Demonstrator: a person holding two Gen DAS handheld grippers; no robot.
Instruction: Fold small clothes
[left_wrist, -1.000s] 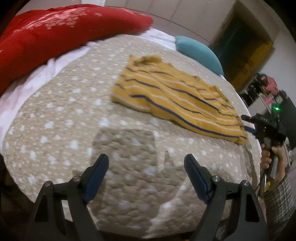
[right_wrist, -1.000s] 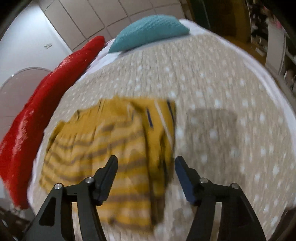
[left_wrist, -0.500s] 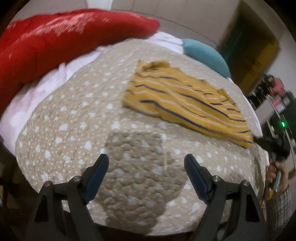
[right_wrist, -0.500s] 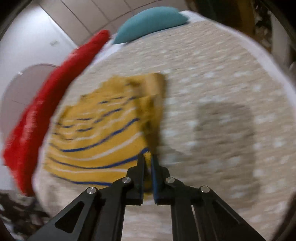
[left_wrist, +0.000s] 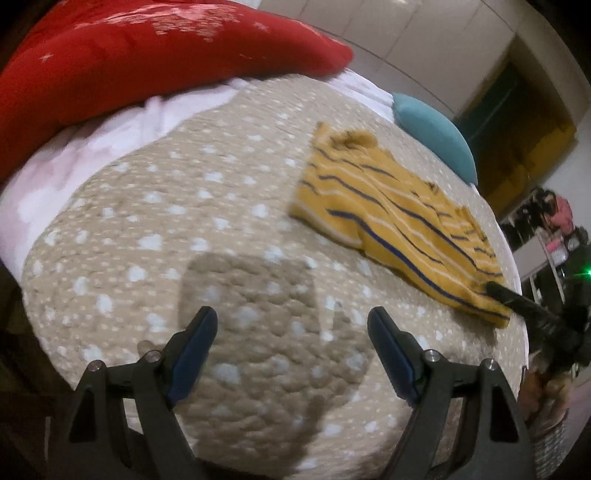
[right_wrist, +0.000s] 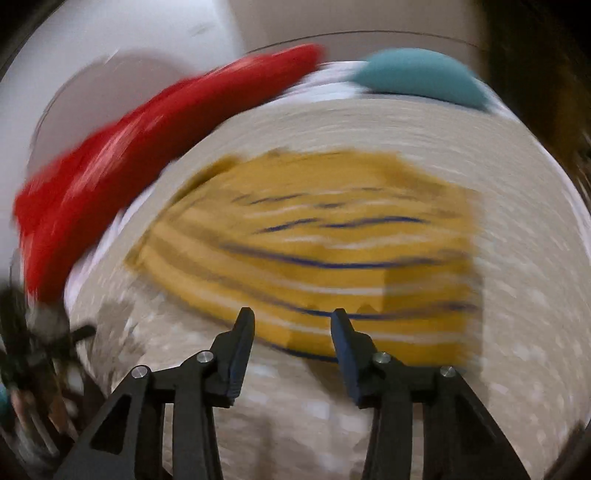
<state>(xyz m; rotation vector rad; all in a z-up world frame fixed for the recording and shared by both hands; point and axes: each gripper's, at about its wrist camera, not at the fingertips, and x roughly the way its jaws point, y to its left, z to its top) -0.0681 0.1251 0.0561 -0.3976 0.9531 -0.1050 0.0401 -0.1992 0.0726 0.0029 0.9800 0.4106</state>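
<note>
A small yellow garment with blue and white stripes (left_wrist: 391, 221) lies flat on the beige dotted quilt (left_wrist: 207, 229). In the right wrist view the garment (right_wrist: 325, 251) is blurred by motion. My left gripper (left_wrist: 291, 325) is open and empty above bare quilt, well short of the garment. My right gripper (right_wrist: 293, 321) is open at the garment's near edge, holding nothing. In the left wrist view the right gripper (left_wrist: 495, 288) shows at the garment's right end.
A red cushion (left_wrist: 147, 62) lies along the far left of the bed over white bedding (left_wrist: 92, 147). A teal pillow (left_wrist: 432, 129) sits at the far end. A dark doorway (left_wrist: 517, 122) and cluttered shelves lie beyond the bed's right edge.
My right gripper was shut on the garment's edge half a second ago and has opened and let go. The view swung round. My left gripper stayed open and drew back slightly.
</note>
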